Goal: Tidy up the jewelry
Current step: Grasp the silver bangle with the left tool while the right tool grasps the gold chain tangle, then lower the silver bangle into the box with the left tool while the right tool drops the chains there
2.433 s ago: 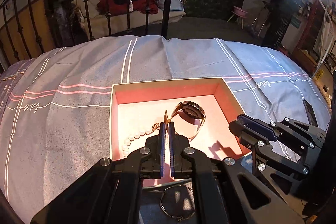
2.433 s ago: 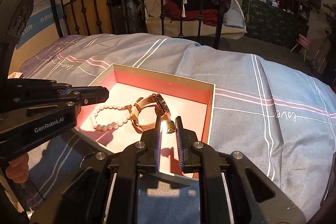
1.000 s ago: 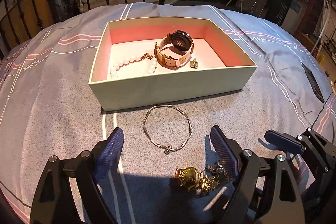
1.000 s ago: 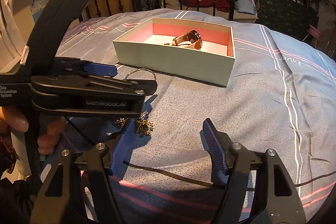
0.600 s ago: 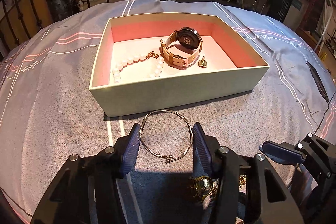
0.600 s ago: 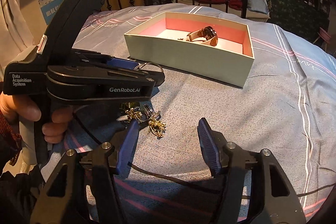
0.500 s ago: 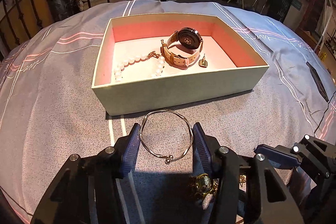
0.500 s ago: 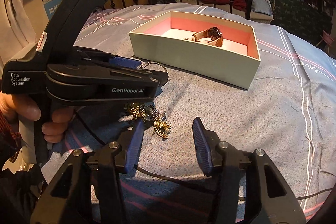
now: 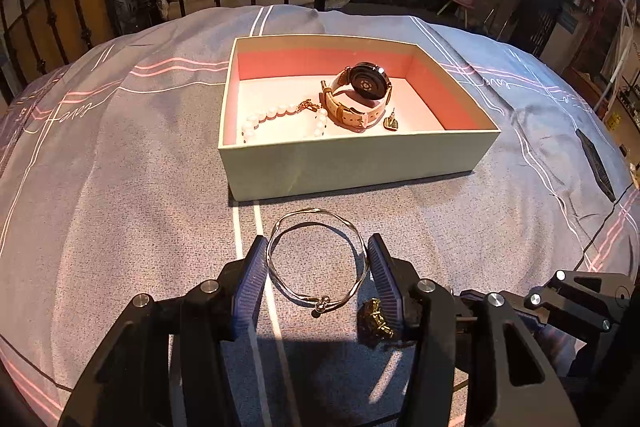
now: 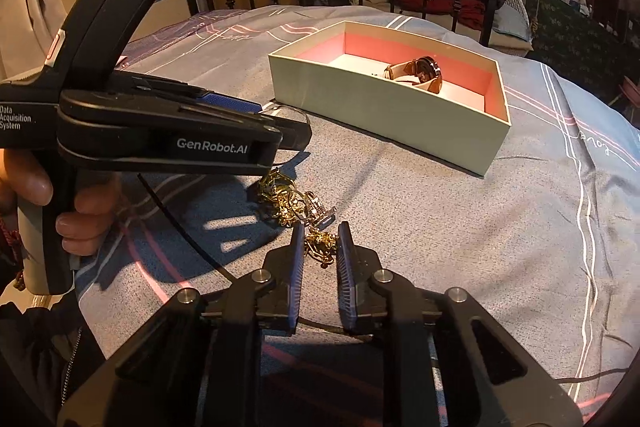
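Sorting is partly done as we judge it: the box (image 9: 360, 163) on the bed (image 9: 120, 187) already holds a pearl bracelet (image 9: 276, 113), a watch (image 9: 360, 93) and a small earring (image 9: 391, 123). Left outside are the thin bangle (image 9: 318, 259), lying flat just in front of the box, and a tangled heap of gold jewelry (image 10: 292, 205) beside it.

Our left gripper (image 9: 317, 269) straddles the bangle, its fingers parted on either side and seemingly just touching the wire, not yet pinching it. Our right gripper (image 10: 319, 247) has its fingers narrowed around a gold piece (image 10: 320, 245) at the near edge of the heap; whether they actually grip it we cannot tell.

From the left wrist, the heap is mostly hidden behind the right finger. From the right wrist, the left gripper's body covers most of the bangle, and the box wall hides the pearls and earring.
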Available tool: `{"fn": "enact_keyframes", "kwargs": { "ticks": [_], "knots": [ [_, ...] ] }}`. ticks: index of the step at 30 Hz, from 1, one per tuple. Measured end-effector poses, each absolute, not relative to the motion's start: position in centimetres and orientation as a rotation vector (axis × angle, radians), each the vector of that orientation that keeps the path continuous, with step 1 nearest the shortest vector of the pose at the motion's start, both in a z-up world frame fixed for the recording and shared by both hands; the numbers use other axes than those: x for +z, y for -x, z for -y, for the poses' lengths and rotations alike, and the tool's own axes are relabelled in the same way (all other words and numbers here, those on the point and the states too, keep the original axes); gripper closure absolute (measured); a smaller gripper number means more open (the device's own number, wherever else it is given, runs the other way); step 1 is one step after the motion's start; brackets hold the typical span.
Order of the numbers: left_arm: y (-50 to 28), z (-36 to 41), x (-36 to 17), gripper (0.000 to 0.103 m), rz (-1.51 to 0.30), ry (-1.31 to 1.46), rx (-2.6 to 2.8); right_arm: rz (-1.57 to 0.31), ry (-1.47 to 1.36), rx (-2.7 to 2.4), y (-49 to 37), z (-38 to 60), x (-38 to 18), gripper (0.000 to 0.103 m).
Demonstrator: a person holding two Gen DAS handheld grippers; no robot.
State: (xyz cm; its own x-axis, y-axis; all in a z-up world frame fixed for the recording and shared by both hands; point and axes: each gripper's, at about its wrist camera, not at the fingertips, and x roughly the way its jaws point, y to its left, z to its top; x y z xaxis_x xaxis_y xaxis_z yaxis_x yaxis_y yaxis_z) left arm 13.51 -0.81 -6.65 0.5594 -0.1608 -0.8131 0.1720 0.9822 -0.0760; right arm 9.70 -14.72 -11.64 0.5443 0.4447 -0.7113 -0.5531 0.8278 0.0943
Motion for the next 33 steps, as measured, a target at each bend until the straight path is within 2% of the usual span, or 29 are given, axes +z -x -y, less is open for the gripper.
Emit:
{"fn": "enact_keyframes", "kwargs": {
  "ticks": [17,33],
  "knots": [
    [-13.1,1.5,-4.8,0.053,-0.912,-0.014,-0.213,-0.75,0.109,0.524,-11.1,16.1,-10.1,0.085],
    [-16.1,1.6,-0.9,0.053,-0.821,0.018,-0.201,-0.661,0.048,0.432,-14.7,16.9,-7.1,0.085]
  ]
}}
